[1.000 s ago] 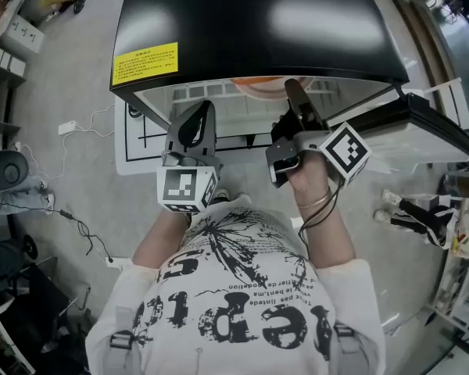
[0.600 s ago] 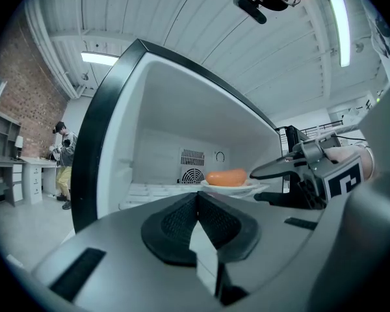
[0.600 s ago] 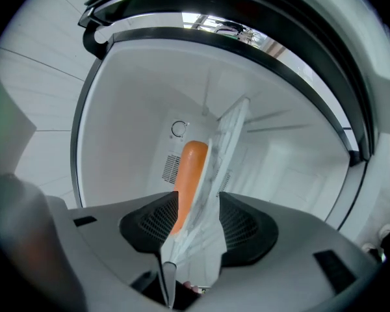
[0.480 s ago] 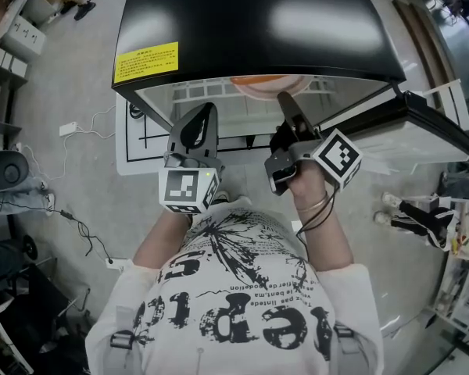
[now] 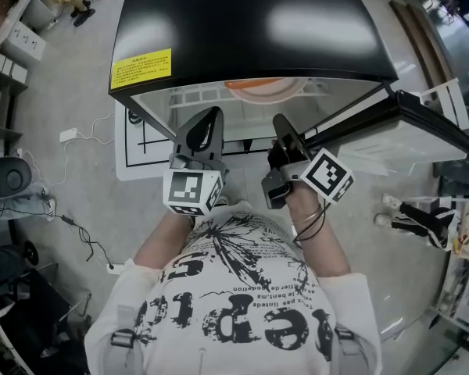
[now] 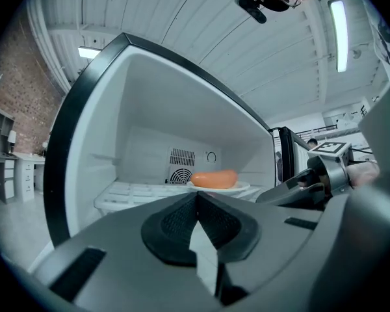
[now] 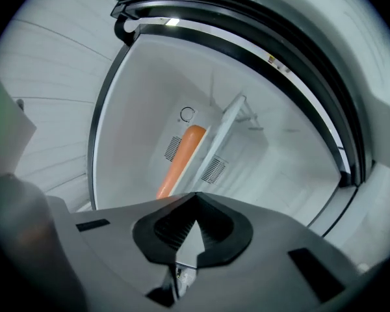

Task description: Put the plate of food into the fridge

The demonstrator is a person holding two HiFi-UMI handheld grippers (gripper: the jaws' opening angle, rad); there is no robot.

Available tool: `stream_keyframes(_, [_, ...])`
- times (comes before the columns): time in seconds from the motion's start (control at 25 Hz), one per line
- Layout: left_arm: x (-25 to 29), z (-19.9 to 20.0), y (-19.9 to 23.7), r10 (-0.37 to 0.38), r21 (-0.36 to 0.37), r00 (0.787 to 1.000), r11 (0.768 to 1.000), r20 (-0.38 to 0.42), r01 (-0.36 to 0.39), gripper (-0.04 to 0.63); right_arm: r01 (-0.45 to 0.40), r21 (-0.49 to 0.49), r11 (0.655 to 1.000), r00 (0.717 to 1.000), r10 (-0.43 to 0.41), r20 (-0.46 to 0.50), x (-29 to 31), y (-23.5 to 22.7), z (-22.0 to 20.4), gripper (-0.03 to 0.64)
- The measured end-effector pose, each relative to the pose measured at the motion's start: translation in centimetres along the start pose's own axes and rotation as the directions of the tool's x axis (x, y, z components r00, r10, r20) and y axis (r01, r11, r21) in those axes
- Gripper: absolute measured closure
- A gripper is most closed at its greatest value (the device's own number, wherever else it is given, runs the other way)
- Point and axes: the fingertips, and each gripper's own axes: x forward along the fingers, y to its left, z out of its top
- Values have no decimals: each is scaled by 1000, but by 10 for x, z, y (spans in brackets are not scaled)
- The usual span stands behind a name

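White printed T-shirt, dark grey grippers

Low in the head view, a white short-sleeved T-shirt (image 5: 234,303) bears a black splash graphic and lettering. The left gripper (image 5: 209,117) and right gripper (image 5: 280,123) are dark grey, each with a black-and-white marker cube (image 5: 191,192). A thin black cable (image 5: 313,221) loops at the right wrist.

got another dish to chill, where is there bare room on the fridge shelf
Free: the shelf left of the plate, out to the left wall, and the strip in front of it. Crowded: the back, where the plate with the sausage sits.
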Motion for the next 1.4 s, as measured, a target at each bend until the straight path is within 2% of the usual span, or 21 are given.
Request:
stream_keyframes(0.12, [4,1,-8,-24,-7,1000,1000,2,24,588,-4,-76,997,1000,4,4,0,4,3,615])
stream_keyframes(0.2, [5,1,-16,-47,-22,999,999,1,47,588,5,-166,986,1000,-2,21,-2,4,7,615])
stream_keyframes(0.32, [6,-3,-29,-80,-34,997,996,-7,79,588,69,-349,935,996,-41,85,-7,4,19,615])
stream_keyframes(0.44, [7,-4,-36,-91,-39,996,995,-12,90,588,108,-522,846,992,-58,111,-9,7,23,615])
stream_keyframes(0.6, [8,-1,-33,-74,-27,997,997,-6,74,588,133,-711,690,990,-56,132,-9,19,21,615])
stream_keyframes(0.72, [10,0,-32,-67,-17,998,998,-5,67,588,149,-805,575,987,-35,158,-11,30,17,615])
stream_keyframes(0.8, [9,-1,-32,-63,-11,998,998,-7,63,588,155,-843,514,986,-22,168,-13,34,14,615])
stream_keyframes(0.88, [8,-1,-31,-57,-5,998,998,-8,57,588,151,-857,493,986,-15,165,-13,36,12,615])
stream_keyframes(1.16, [8,1,-28,-39,9,999,999,-4,39,588,110,-881,459,993,-22,113,-10,30,0,616])
stream_keyframes(1.4, [8,-1,-35,-48,20,999,999,-7,48,588,105,-880,463,994,-27,104,-10,26,0,615])
